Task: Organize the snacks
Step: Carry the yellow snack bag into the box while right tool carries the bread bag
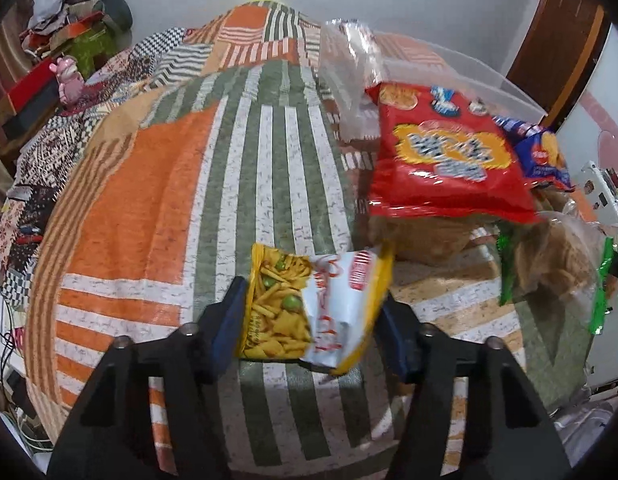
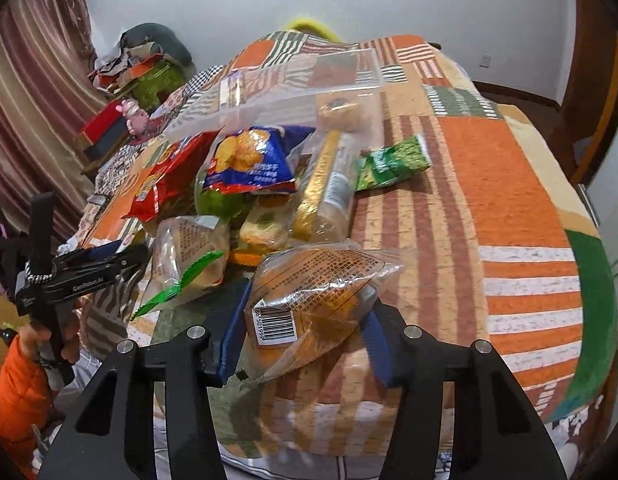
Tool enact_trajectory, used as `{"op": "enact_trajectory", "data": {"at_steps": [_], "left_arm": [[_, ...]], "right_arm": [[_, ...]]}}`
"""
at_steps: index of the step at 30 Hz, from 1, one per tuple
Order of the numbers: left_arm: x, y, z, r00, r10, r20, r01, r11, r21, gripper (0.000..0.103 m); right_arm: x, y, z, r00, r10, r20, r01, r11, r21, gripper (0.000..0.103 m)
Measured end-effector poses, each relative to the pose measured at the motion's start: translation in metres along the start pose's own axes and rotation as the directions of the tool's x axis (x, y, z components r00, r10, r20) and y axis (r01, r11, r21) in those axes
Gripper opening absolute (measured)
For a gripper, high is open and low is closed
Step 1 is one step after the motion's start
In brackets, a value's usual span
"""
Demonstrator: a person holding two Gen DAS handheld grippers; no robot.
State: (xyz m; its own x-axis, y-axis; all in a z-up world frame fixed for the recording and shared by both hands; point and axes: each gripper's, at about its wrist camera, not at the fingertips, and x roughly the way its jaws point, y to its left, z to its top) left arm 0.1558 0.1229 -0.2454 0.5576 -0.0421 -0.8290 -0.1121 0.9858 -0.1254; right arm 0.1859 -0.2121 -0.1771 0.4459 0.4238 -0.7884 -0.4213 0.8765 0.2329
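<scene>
A: Two grippers, what's each holding?
B: Left gripper [image 1: 309,312] clamps a yellow-and-white snack mix packet [image 1: 313,312] above the bedspread [image 1: 149,216]; right gripper [image 2: 305,328] pinches a clear bread bag [image 2: 317,296] beside the snack pile [image 2: 245,184].

A home bedroom: a bed under a patchwork bedspread [image 1: 237,184] of orange and green stripes, striped curtains [image 2: 25,92], folded clothes [image 1: 77,12] piled beside a pink toy figure [image 1: 69,80], a wooden door [image 1: 561,40].
</scene>
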Motion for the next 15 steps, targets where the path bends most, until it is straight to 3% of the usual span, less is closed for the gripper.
{"op": "enact_trajectory", "data": {"at_steps": [15], "left_arm": [[-0.061, -0.001, 0.021, 0.99, 0.03, 0.141, -0.03, 1.0, -0.001, 0.053]], "right_arm": [[-0.031, -0.016, 0.019, 0.992, -0.06, 0.108, 0.057, 0.998, 0.022, 0.048]]}}
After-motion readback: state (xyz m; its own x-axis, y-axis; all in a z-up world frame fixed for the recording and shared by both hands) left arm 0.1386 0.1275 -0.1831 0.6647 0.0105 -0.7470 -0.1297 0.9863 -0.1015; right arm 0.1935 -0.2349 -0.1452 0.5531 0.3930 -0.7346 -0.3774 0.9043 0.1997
